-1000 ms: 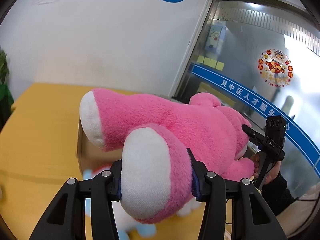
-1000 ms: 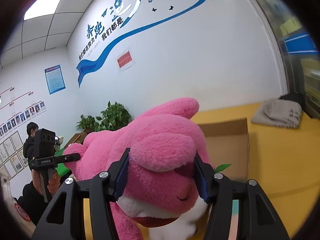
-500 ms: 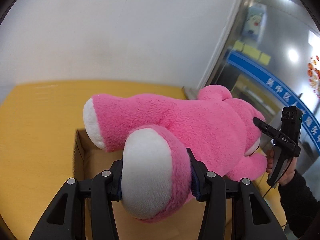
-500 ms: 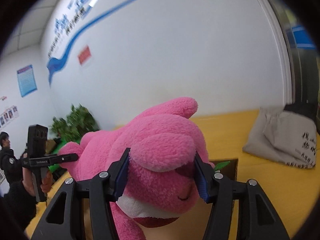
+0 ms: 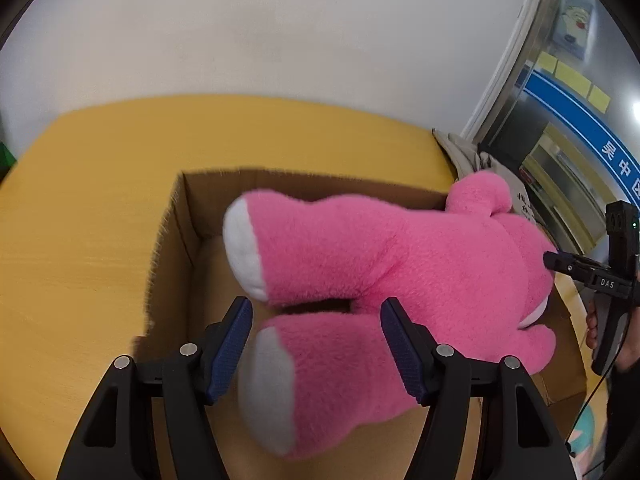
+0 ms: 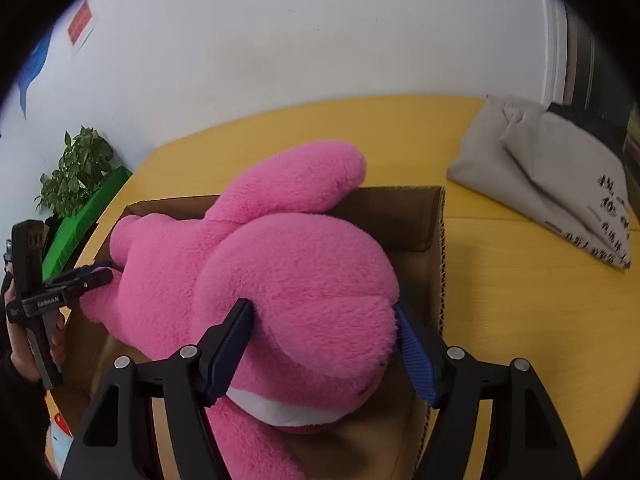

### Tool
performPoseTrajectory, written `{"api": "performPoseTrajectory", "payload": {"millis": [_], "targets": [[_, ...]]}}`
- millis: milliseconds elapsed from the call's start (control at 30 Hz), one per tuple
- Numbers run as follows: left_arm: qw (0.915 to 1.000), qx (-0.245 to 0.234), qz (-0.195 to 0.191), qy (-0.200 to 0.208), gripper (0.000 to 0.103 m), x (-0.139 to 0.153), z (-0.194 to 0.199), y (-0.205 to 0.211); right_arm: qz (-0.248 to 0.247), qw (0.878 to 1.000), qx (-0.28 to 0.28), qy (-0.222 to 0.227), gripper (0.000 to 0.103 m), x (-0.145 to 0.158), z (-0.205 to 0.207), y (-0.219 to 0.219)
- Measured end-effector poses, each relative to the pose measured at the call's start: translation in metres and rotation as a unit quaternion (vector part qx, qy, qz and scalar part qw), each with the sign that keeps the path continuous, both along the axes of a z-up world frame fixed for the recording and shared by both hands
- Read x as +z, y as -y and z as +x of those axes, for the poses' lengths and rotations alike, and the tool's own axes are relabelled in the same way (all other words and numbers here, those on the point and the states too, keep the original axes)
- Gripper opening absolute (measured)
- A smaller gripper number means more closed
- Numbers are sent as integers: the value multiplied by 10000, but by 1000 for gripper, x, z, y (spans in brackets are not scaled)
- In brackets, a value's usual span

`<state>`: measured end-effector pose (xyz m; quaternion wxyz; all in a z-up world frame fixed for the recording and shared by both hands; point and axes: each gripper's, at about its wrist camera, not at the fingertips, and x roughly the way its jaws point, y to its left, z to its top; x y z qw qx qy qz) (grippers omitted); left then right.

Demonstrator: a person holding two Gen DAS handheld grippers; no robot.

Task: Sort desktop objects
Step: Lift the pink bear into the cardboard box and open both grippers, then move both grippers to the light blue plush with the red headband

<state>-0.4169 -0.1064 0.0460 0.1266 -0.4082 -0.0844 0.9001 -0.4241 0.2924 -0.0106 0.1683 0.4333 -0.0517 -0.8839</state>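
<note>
A big pink plush toy [image 5: 400, 264] lies across the open cardboard box [image 5: 200, 200] on the yellow table [image 5: 80, 208]. My left gripper [image 5: 316, 308] is opening; one white-soled leg [image 5: 320, 376] sits between its blue pads with a gap on the left side. My right gripper [image 6: 322, 308] is opening too, straddling the plush toy's [image 6: 304, 280] head, whose fur still brushes both pads. Each view shows the other gripper at the toy's far end: the right gripper [image 5: 576, 270] and the left gripper [image 6: 80, 276]. The toy hides most of the cardboard box [image 6: 400, 220] floor.
A folded grey cloth bag [image 6: 560, 184] lies on the table right of the box. A potted plant [image 6: 76, 164] and a green object [image 6: 80, 216] stand beyond the table's left end. A white wall runs behind. A pale blue toy [image 5: 584, 436] peeks out beside the box.
Both grippers carried the plush toy down over the box and tipped lower. Their jaws have widened, and the leg and the head have sagged between the pads.
</note>
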Motion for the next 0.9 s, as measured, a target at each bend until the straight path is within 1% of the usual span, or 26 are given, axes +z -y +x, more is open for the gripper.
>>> {"api": "performPoseTrajectory", "payload": {"millis": [33, 67, 100, 133, 200, 267, 300, 333, 400, 433, 500, 567, 633, 667, 700, 800, 900], "targets": [[9999, 33, -2, -135, 76, 8, 8, 3, 51, 10000, 1, -62, 70, 4, 4, -1], [9997, 9, -10, -237, 81, 15, 15, 7, 75, 9998, -19, -171, 70, 10, 10, -2], [9994, -16, -20, -338, 83, 22, 22, 12, 64, 9995, 8, -305, 70, 19, 21, -2], [9991, -64, -37, -415, 83, 28, 30, 15, 26, 9990, 62, -431, 70, 28, 32, -3], [9982, -231, -113, -543, 85, 39, 53, 15, -206, 9972, 343, -635, 71, 42, 60, -1], [9970, -417, -274, -594, 87, 44, 73, 14, -306, 9942, 658, -791, 72, 54, 93, 4], [9965, -489, -340, -594, 87, 43, 85, 15, -311, 9927, 805, -848, 77, 60, 112, 6], [9958, -562, -402, -593, 87, 42, 98, 17, -332, 9911, 932, -893, 78, 65, 129, 7], [9950, -714, -392, -574, 87, 39, 132, 24, -426, 9882, 1135, -931, 79, 73, 168, 5], [9946, -789, -378, -563, 88, 37, 150, 27, -468, 9874, 1189, -934, 79, 75, 186, 3], [9951, -865, -151, -457, 95, 30, 190, 37, -499, 9867, 1296, -844, 80, 74, 223, 1], [9954, -909, 17, -318, 98, 21, 224, 41, -409, 9870, 1374, -726, 81, 69, 255, 3], [9951, -971, 154, -125, 98, 10, 252, 41, -222, 9865, 1472, -688, 80, 64, 283, 10], [9951, -977, 164, -56, 98, 3, 265, 40, -171, 9854, 1556, -662, 80, 62, 296, 14], [9950, -980, 178, 14, 98, -3, 278, 39, -235, 9829, 1715, -629, 80, 61, 308, 18], [9953, -855, 397, 241, 98, -25, 299, 39, -325, 9771, 2019, -596, 80, 63, 340, 23], [9954, -781, 388, 395, 99, -44, 308, 36, -421, 9747, 2108, -618, 80, 68, 366, 26]]}}
